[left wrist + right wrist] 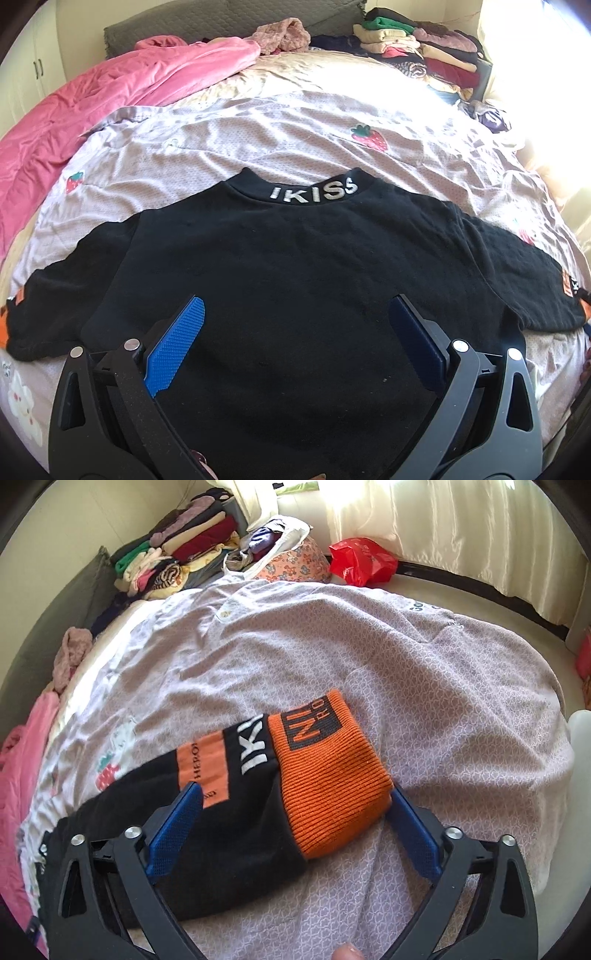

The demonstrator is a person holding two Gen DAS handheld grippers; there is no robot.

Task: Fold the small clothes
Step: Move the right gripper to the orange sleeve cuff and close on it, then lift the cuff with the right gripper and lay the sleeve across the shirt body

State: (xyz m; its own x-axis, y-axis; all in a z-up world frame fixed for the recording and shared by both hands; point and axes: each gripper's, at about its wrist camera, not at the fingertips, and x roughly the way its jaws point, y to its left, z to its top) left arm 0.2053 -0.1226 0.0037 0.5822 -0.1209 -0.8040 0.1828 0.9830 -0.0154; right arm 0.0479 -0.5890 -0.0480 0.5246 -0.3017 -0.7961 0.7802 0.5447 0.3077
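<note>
The black sweater [295,266] lies spread flat on the bed [295,129], collar away. The left gripper [295,332] hovers wide open over its body, holding nothing. The right gripper [295,808], also wide open, straddles the orange cuff [332,775] between its fingers [177,823].

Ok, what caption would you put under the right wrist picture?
Open right gripper straddling the orange cuff of a black sweater lying on the bed.
</note>
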